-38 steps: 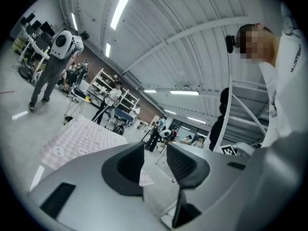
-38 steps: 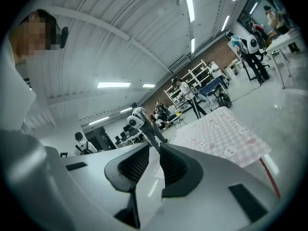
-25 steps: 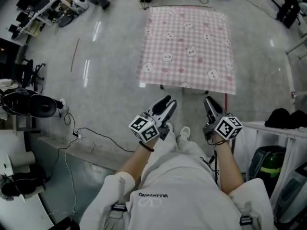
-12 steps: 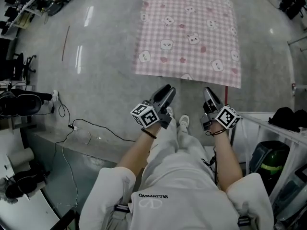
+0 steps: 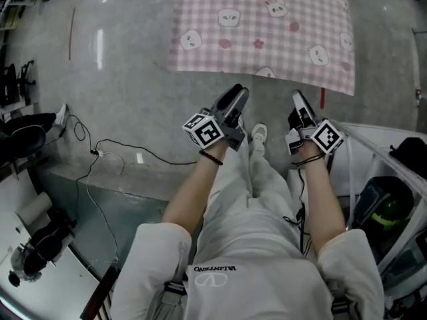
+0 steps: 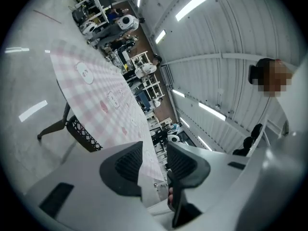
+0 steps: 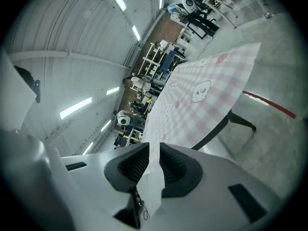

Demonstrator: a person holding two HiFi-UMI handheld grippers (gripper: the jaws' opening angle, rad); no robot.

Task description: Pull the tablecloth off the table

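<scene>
The tablecloth [image 5: 267,25], pink-and-white check with small animal faces, is spread flat on the table. Its near hem is draped over the table's near edge. Dark legs [image 7: 239,120] are seen under the cloth in the right gripper view. A black lattice part [image 6: 83,134] is seen under it in the left gripper view.

The left gripper [image 5: 238,92] is held low in front of the person. It is pointed at the near edge, left of the middle, and a strip of floor [image 5: 133,79] is seen between its tips and the hem. Its 2 jaws are set apart with a clear gap. The cloth is seen through the gap, farther off, and nothing is gripped.

The right gripper [image 5: 297,97] is pointed at the near edge close to the right corner, just short of the hem. Its jaws are drawn close together. The narrow gap is filled by a pale strip [image 7: 155,177] whose nature cannot be made out. The cloth is seen beyond the jaw tips.

1 shoe [image 5: 257,133] is seen between the 2 grippers. A red line [image 5: 322,99] is marked on the floor below the right corner. A black cable [image 5: 127,157] is laid on the floor to the left.
</scene>
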